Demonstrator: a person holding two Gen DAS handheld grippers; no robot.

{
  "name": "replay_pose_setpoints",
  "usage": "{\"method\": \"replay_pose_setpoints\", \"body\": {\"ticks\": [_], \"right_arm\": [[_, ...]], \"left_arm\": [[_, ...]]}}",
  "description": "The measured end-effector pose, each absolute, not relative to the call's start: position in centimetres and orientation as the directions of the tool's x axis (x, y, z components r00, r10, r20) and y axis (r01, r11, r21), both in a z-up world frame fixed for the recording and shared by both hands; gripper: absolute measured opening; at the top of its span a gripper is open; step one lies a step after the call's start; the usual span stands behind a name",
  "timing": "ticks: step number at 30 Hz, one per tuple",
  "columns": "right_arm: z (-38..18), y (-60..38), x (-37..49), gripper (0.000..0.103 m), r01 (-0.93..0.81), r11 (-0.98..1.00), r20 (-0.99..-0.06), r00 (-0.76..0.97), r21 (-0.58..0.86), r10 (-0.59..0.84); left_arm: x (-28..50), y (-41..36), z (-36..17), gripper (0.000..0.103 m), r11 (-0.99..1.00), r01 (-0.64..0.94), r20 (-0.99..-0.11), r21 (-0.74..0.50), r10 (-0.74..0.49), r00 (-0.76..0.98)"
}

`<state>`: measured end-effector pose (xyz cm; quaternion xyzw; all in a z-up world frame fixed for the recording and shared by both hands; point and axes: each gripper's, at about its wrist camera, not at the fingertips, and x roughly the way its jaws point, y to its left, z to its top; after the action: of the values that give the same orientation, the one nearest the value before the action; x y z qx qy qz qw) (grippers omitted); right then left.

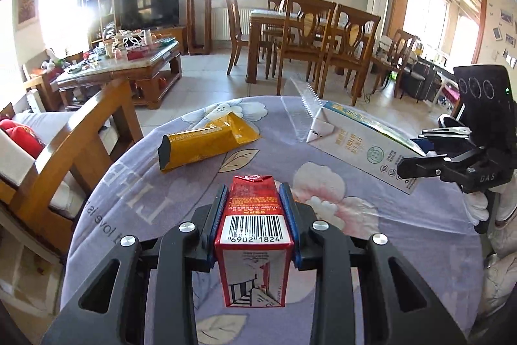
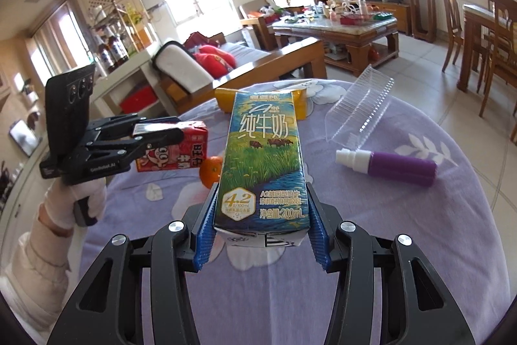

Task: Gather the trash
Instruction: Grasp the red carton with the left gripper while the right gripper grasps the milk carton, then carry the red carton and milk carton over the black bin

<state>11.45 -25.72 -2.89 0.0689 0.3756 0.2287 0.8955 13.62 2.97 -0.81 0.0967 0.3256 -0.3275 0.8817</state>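
My left gripper (image 1: 253,196) is shut on a small red drink carton (image 1: 253,235), barcode side up, held clear above the lilac floral tablecloth (image 1: 135,199). The right wrist view shows that gripper (image 2: 174,131) and the red carton (image 2: 181,151) at the left, raised off the table. My right gripper (image 2: 261,199) is shut on a blue-green milk carton (image 2: 261,144), its blue pads pressing both sides. From the left wrist view, the right gripper (image 1: 416,154) holds the milk carton (image 1: 355,147) tilted above the table's right side.
On the cloth lie a yellow wrapper (image 1: 206,144), a clear plastic tray (image 2: 358,109), a purple bottle with a white cap (image 2: 397,165) and an orange (image 2: 210,170). A wooden sofa (image 1: 80,144) stands left of the table, with dining chairs (image 1: 323,41) beyond.
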Motion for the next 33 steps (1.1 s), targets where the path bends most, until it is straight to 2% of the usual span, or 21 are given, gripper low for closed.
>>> {"method": "replay_pose_setpoints", "body": {"ticks": [5, 8, 14, 33], "right_arm": [[-1.6, -28.0, 7.8, 0.049, -0.345, 0.892, -0.623, 0.639, 0.292, 0.451], [-1.1, -29.4, 5.9, 0.049, -0.34, 0.895, -0.614, 0.651, 0.288, 0.445], [0.1, -31.9, 2.4, 0.049, -0.323, 0.905, -0.593, 0.683, 0.277, 0.426], [0.6, -46.8, -8.2, 0.049, -0.126, 0.948, -0.566, 0.777, 0.291, 0.277]], "left_arm": [[10.9, 2.3, 0.1, 0.032, 0.773, 0.633, -0.609, -0.04, -0.521, 0.597], [9.1, 1.9, 0.8, 0.032, 0.758, 0.648, -0.578, -0.083, -0.566, 0.588], [5.8, -1.4, 1.7, 0.032, 0.721, 0.688, -0.55, -0.087, -0.611, 0.57], [-1.1, -20.3, 0.8, 0.032, 0.484, 0.87, -0.533, -0.095, -0.763, 0.366]]}}
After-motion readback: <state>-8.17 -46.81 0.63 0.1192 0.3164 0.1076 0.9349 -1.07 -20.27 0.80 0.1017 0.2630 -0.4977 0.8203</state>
